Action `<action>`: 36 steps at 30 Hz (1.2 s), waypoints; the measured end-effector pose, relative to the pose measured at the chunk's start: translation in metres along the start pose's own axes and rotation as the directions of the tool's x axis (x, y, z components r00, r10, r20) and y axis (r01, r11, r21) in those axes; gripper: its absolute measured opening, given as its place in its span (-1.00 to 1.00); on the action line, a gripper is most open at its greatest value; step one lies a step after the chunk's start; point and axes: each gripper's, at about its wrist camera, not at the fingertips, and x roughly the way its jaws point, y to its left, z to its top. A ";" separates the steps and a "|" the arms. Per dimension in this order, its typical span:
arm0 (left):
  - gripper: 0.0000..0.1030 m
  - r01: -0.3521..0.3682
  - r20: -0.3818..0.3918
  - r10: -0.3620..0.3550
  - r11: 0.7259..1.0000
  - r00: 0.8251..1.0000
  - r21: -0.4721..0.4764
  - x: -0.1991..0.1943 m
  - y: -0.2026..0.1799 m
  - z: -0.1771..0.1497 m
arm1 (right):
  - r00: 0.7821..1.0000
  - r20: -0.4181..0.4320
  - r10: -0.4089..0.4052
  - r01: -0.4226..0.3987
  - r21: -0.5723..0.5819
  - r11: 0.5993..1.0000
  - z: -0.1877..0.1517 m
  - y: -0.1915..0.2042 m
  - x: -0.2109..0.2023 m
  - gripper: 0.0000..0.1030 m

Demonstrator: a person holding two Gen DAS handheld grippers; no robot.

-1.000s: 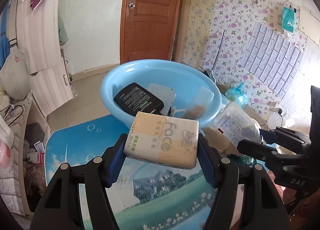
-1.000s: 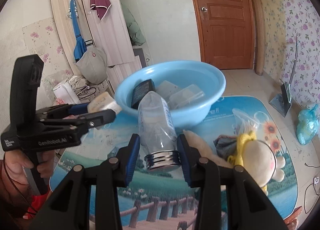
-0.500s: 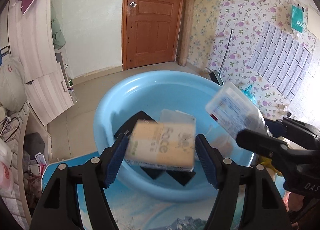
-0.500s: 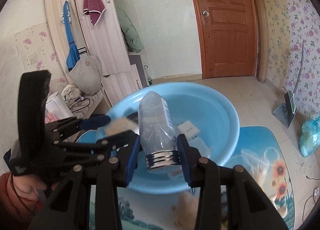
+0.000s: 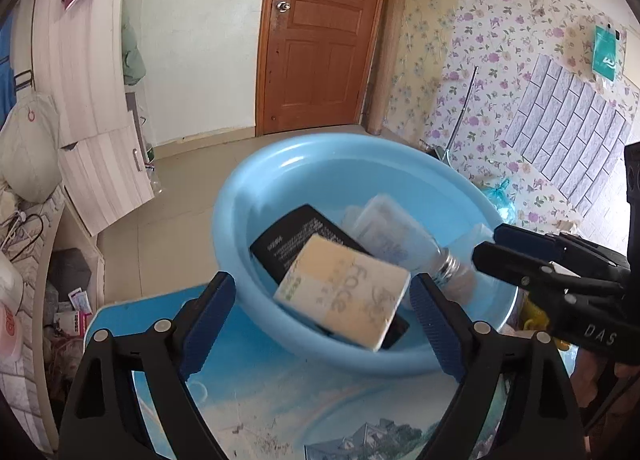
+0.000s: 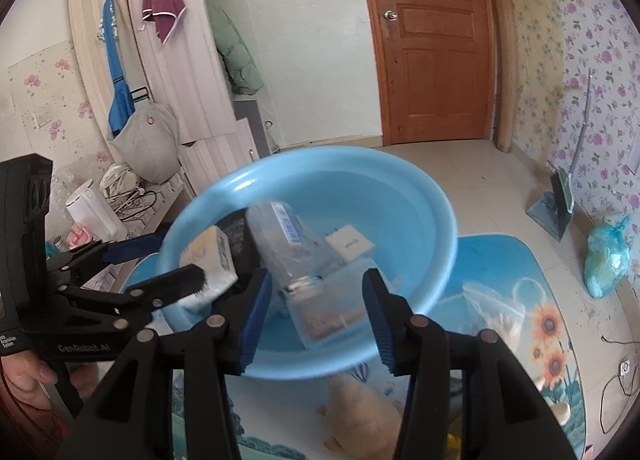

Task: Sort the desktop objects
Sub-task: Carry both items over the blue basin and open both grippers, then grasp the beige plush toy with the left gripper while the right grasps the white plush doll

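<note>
The beige "face" tissue pack (image 5: 344, 294) hangs tilted and blurred over the near rim of the light-blue basin (image 5: 280, 163), touching neither pad of my open left gripper (image 5: 324, 304). The clear plastic bottle (image 5: 394, 234) lies inside the basin, cap towards my right gripper (image 5: 486, 246). In the right wrist view the bottle (image 6: 286, 244) is loose in the basin (image 6: 320, 157), beyond my open right gripper (image 6: 318, 318). The tissue pack (image 6: 212, 260) shows by my left gripper (image 6: 168, 262).
Inside the basin are a black box (image 5: 296, 240), a small white box (image 6: 350, 246) and a clear plastic case (image 6: 336, 312). A plush toy (image 6: 360, 420) and a plastic bag (image 6: 492, 312) lie on the picture-print table mat (image 5: 280, 400) near the basin.
Both grippers carried their loads from above the mat to over the basin, then opened. The tissue pack and the bottle have left the pads and dropped towards the basin.
</note>
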 end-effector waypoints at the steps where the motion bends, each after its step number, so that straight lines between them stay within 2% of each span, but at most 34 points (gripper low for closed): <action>1: 0.73 0.001 -0.006 -0.001 1.000 1.000 -0.013 -0.002 0.001 -0.004 | 1.000 -0.003 -0.003 0.003 0.013 1.000 -0.004 -0.004 -0.005 -0.09; 5: 0.73 0.002 -0.025 -0.003 0.999 1.000 -0.040 -0.006 0.003 -0.020 | 1.000 0.016 -0.023 0.023 0.049 0.999 -0.018 -0.015 -0.026 -0.09; 10: 0.75 -0.002 0.015 0.003 0.998 1.000 -0.065 -0.022 0.000 -0.033 | 0.997 0.020 -0.073 0.071 0.075 0.995 -0.037 -0.031 -0.051 -0.09; 21: 0.75 0.035 -0.054 -0.038 0.998 0.998 -0.052 -0.035 -0.028 -0.069 | 0.986 -0.013 -0.165 0.165 0.152 0.975 -0.080 -0.068 -0.085 -0.08; 24: 0.76 0.056 -0.068 -0.056 0.998 0.996 -0.008 -0.035 -0.046 -0.077 | 0.983 -0.020 -0.182 0.183 0.151 0.972 -0.090 -0.074 -0.089 0.12; 26: 0.85 0.079 -0.082 -0.078 0.997 0.994 0.017 -0.032 -0.057 -0.080 | 0.978 -0.013 -0.209 0.209 0.158 0.965 -0.095 -0.079 -0.092 0.21; 28: 0.90 0.119 -0.092 -0.113 0.991 0.989 0.061 -0.030 -0.074 -0.082 | 0.974 -0.001 -0.229 0.226 0.164 0.960 -0.098 -0.084 -0.094 0.53; 30: 0.98 0.156 -0.101 -0.144 0.980 0.985 0.122 -0.027 -0.092 -0.084 | 0.975 0.001 -0.222 0.218 0.174 0.960 -0.099 -0.092 -0.093 0.73; 33: 1.00 0.186 -0.115 -0.166 0.964 0.979 0.188 -0.019 -0.116 -0.085 | 0.986 -0.012 -0.166 0.165 0.222 0.961 -0.103 -0.106 -0.088 0.84; 36: 1.00 0.185 -0.150 -0.154 0.956 0.977 0.226 -0.001 -0.135 -0.083 | 0.988 -0.012 -0.152 0.150 0.244 0.958 -0.105 -0.115 -0.080 0.89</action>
